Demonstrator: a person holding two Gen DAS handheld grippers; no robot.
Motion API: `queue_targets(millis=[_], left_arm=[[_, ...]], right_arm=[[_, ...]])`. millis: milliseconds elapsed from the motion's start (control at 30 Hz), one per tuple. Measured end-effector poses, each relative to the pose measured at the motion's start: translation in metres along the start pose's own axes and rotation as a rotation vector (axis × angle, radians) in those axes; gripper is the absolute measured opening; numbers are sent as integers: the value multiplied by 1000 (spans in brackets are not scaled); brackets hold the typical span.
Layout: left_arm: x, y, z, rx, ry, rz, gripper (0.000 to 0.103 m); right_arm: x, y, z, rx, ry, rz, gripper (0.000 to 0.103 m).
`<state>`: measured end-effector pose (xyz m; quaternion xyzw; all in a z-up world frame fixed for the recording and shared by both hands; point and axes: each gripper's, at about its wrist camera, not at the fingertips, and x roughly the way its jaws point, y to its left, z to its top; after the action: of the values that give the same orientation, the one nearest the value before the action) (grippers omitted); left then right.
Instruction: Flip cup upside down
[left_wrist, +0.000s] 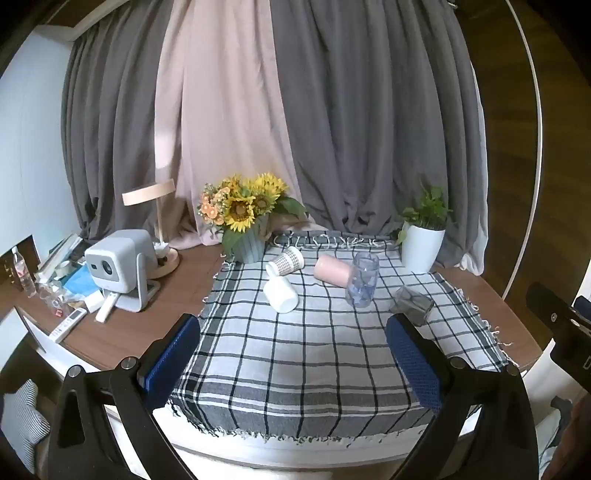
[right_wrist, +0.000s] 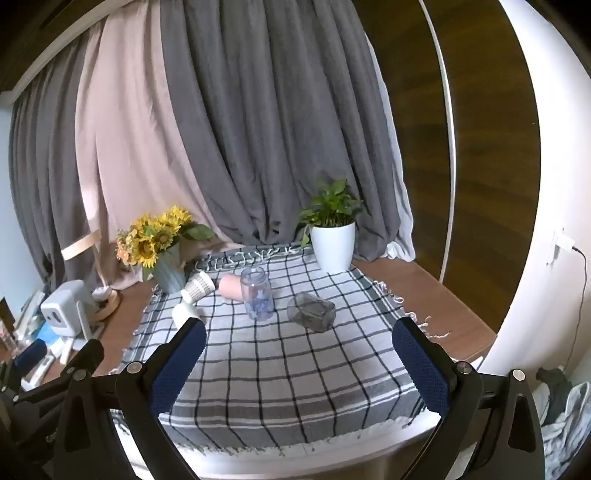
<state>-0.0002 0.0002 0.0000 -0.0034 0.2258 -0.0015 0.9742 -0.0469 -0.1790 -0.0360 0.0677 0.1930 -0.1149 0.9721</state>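
Several cups sit on the checked cloth (left_wrist: 295, 354). A clear glass with blue print (left_wrist: 362, 280) stands upright; it also shows in the right wrist view (right_wrist: 257, 293). A pink cup (left_wrist: 332, 269), a patterned white cup (left_wrist: 285, 260), a plain white cup (left_wrist: 280, 294) and a dark clear glass (left_wrist: 412, 304) lie on their sides. The dark glass (right_wrist: 311, 312) lies nearest the right gripper. My left gripper (left_wrist: 293, 326) is open and empty, short of the cups. My right gripper (right_wrist: 299, 332) is open and empty, just short of the dark glass.
A sunflower vase (left_wrist: 248, 221) and a white potted plant (left_wrist: 423, 236) stand at the cloth's back edge. A projector (left_wrist: 120, 264), a lamp (left_wrist: 155, 206), remotes and clutter fill the desk's left side. Curtains hang behind. The right gripper's body (left_wrist: 557, 325) shows at the left view's right edge.
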Motion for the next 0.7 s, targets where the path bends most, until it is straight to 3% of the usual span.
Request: queue_targets(millis=[233, 700], left_arm=[[0, -1, 0, 8, -4, 1, 103], [1, -13, 12, 8, -14, -20, 103]], right_arm=[[-3, -1, -1, 9, -11, 31, 102], [-6, -12, 8, 11, -22, 4, 102]])
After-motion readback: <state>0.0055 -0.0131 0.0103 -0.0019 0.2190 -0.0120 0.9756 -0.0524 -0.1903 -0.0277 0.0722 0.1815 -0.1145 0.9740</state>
